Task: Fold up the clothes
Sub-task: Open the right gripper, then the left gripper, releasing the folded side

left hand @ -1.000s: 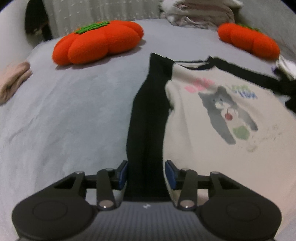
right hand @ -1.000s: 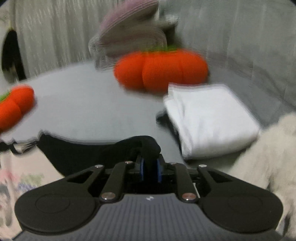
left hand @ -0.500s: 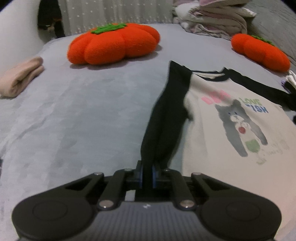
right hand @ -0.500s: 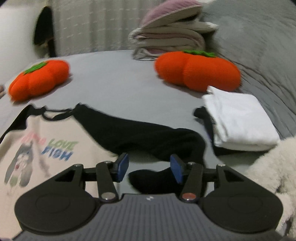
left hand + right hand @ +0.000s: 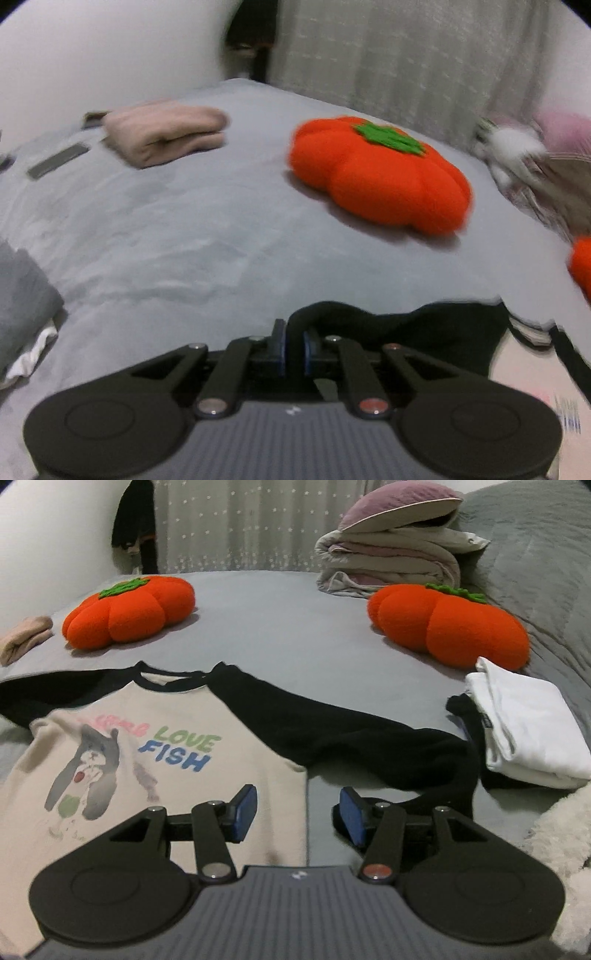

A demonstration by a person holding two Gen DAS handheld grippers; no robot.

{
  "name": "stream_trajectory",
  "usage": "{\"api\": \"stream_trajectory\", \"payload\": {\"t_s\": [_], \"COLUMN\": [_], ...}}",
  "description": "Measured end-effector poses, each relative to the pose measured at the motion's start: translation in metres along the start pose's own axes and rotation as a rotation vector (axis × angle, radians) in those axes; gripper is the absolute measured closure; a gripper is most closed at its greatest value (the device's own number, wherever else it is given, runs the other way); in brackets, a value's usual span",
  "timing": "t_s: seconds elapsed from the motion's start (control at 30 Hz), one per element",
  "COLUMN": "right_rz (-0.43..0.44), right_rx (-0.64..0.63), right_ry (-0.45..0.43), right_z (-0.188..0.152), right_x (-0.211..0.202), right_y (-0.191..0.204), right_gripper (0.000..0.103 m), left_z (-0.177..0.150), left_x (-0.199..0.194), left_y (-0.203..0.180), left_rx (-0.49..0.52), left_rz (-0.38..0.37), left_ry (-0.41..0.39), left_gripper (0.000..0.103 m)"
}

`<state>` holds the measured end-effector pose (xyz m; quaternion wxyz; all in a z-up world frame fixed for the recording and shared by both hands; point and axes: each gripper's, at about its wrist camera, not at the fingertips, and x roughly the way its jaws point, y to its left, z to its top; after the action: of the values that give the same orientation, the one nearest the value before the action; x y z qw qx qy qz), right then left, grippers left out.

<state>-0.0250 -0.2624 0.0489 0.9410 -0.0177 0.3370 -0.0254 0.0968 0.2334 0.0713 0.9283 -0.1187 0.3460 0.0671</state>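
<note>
A cream raglan shirt [image 5: 155, 760] with black sleeves and a cat print reading LOVE FISH lies face up on the grey bed [image 5: 288, 635]. Its right black sleeve [image 5: 354, 738] stretches out to the right, the cuff curling back beside my right gripper [image 5: 298, 814]. That gripper hovers open over the shirt's right side edge, nothing between its blue pads. In the left wrist view my left gripper [image 5: 292, 350] is shut on the left black sleeve [image 5: 406, 328], lifted off the bed, with a loop of fabric bulging above the pads. The cream body [image 5: 532, 380] shows at lower right.
Two orange pumpkin cushions [image 5: 129, 613] [image 5: 450, 627] sit on the far half of the bed. A folded white garment [image 5: 524, 731] lies right, a fluffy white thing [image 5: 561, 849] below it. A folded beige garment [image 5: 166, 134], a grey cloth [image 5: 22, 306] and stacked bedding [image 5: 391, 561] ring the edges.
My left gripper closed on the left sleeve and swung it up and leftward. My right gripper let go of the right sleeve, opened, and drew back over the shirt's side.
</note>
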Motion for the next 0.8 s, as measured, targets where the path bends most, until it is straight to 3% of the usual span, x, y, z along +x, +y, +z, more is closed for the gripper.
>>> {"api": "stream_trajectory", "payload": {"t_s": [0.27,0.33,0.4,0.47,0.53,0.63,0.7,0.8], "right_rz": [0.003,0.007,0.011,0.016,0.021,0.028,0.033,0.039], "right_rx": [-0.019,-0.015,-0.017,-0.020,-0.022,-0.031,-0.037,-0.048], "right_ry": [0.012,0.013,0.013,0.010,0.010,0.010,0.009,0.009], "right_z": [-0.003,-0.003,-0.004,-0.004,-0.005,-0.005,-0.005,-0.006], "right_x": [0.005,0.005,0.004,0.003,0.002,0.000,-0.001,-0.002], "right_y": [0.006,0.006,0.008,0.009,0.011,0.014,0.016,0.019], "right_gripper": [0.049,0.049,0.049,0.049,0.049,0.049,0.049,0.049], "left_z": [0.005,0.007,0.008,0.007,0.002,-0.022,-0.043,-0.063], "left_x": [0.012,0.007,0.001,-0.003,-0.008,-0.018,-0.023,-0.025], "left_y": [0.015,0.021,0.026,0.029,0.020,-0.010,-0.029,-0.041], "left_rx": [-0.076,-0.084,-0.075,-0.057,0.022,0.240,0.386,0.469], "left_rz": [0.004,0.034,0.113,0.117,0.032,-0.061,-0.058,-0.098], "left_ry": [0.004,-0.031,-0.086,-0.104,-0.075,-0.032,-0.003,0.063], "left_gripper": [0.088,0.089,0.089,0.089,0.086,0.068,0.061,0.055]}}
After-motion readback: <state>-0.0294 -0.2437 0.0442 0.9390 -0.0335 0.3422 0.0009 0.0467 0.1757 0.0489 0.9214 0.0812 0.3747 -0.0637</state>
